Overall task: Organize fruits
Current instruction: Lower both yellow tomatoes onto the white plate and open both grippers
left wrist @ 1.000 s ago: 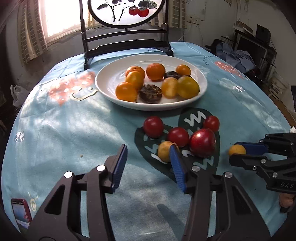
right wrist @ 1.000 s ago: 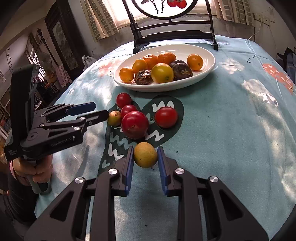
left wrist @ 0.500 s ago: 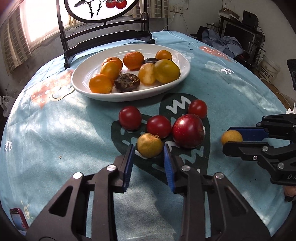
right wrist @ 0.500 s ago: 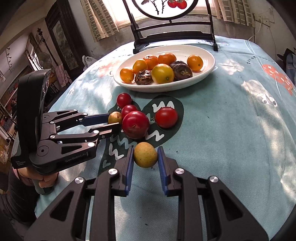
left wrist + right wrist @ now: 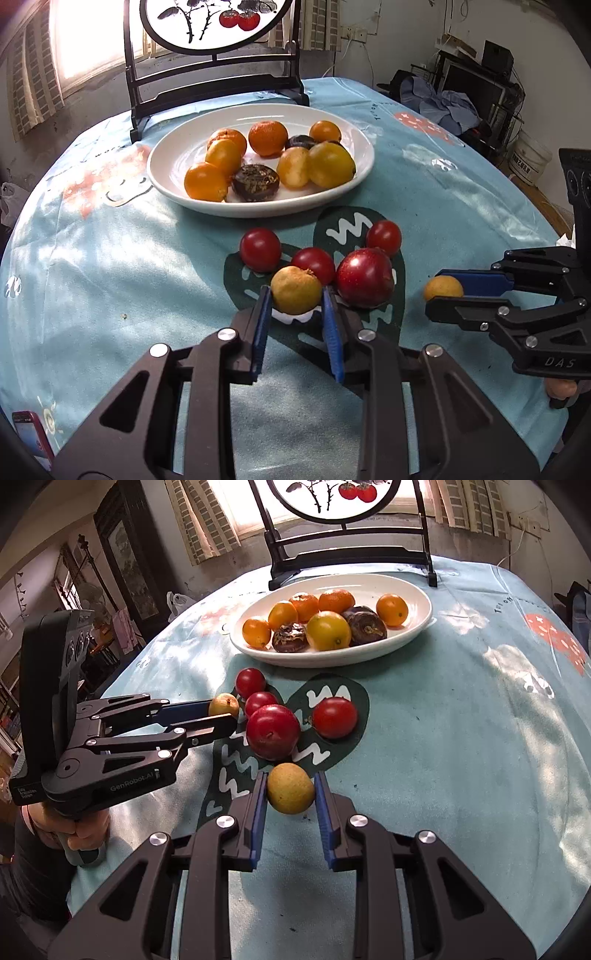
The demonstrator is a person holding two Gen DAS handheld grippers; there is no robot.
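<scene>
The left gripper [image 5: 296,300] has its blue pads closed against a small yellow fruit [image 5: 295,290] on the blue tablecloth [image 5: 110,266], in the dark patch of the print. That fruit touches a red tomato [image 5: 314,263] behind it, and a large red plum [image 5: 365,277] sits just beside its right pad. The right gripper [image 5: 289,787] grips a second yellow fruit [image 5: 290,788] in the same way, just in front of the plum. Two more tomatoes [image 5: 260,249] [image 5: 384,237] lie near the group. A white plate [image 5: 177,162] of oranges and dark fruits stands nearer the far edge of the table, in front of a black stand [image 5: 218,88].
</scene>
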